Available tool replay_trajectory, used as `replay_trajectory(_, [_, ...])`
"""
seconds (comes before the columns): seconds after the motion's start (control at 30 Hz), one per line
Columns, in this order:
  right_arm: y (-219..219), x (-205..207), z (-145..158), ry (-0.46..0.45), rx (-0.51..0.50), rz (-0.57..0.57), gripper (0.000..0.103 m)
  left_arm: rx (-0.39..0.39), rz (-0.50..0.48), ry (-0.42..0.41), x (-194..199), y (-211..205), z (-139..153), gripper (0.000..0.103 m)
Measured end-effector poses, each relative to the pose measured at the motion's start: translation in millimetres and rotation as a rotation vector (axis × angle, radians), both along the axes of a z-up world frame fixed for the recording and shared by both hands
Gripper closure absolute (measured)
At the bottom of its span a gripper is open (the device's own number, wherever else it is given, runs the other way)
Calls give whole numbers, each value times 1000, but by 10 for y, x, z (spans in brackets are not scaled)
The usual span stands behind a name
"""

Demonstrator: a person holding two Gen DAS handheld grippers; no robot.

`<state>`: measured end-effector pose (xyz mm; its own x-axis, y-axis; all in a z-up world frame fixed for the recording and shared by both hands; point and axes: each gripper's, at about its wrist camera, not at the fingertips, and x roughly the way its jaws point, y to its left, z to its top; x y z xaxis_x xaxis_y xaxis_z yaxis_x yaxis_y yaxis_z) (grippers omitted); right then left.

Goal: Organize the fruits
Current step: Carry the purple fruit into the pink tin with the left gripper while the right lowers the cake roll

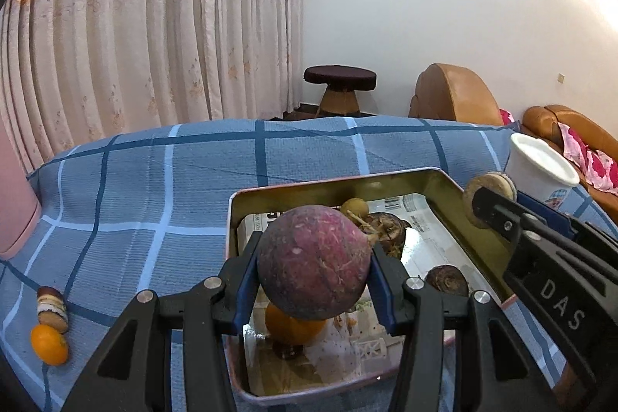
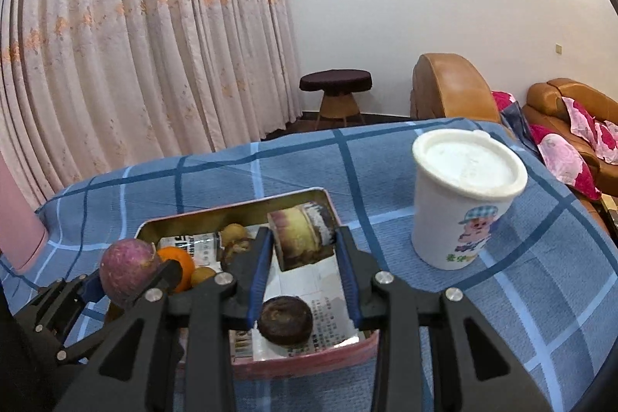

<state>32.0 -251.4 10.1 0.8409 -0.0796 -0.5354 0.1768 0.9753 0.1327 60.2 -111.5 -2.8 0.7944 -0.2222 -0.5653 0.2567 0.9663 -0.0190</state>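
My left gripper (image 1: 314, 253) is shut on a round purple fruit (image 1: 313, 261) and holds it above the near left part of a metal tin (image 1: 436, 180) lined with newspaper. Under the fruit, an orange (image 1: 293, 327) lies in the tin. My right gripper (image 2: 305, 244) is shut on a layered piece of cake (image 2: 303, 234) over the tin's far right corner (image 2: 309, 195). In the tin are also a dark round cake (image 2: 285, 319) and small brown fruits (image 2: 233, 232). The right wrist view shows the purple fruit (image 2: 127, 269) at the left.
A white lidded cup (image 2: 463, 203) stands on the blue checked cloth right of the tin. Left of the tin lie a stacked pastry (image 1: 52, 307) and a second orange (image 1: 49, 344). A pink object (image 1: 15, 211) stands at the far left edge. Behind are curtains, a stool and sofas.
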Motion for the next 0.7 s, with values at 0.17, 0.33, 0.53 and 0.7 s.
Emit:
replay_trajectory(0.17, [-27, 60, -56, 29, 13, -7, 67, 3, 4, 20, 53, -36, -25, 52])
replay_trajectory(0.33, [-44, 151, -125, 63, 43, -4, 67, 15, 3, 31, 70, -74, -39, 52])
replay_trajectory(0.53, [-25, 163, -143, 64, 46, 1, 67, 21, 12, 48, 105, -73, -57, 52])
replay_trajectory(0.7, [-31, 195, -196, 79, 102, 39, 61, 22, 9, 69, 127, -96, -75, 51])
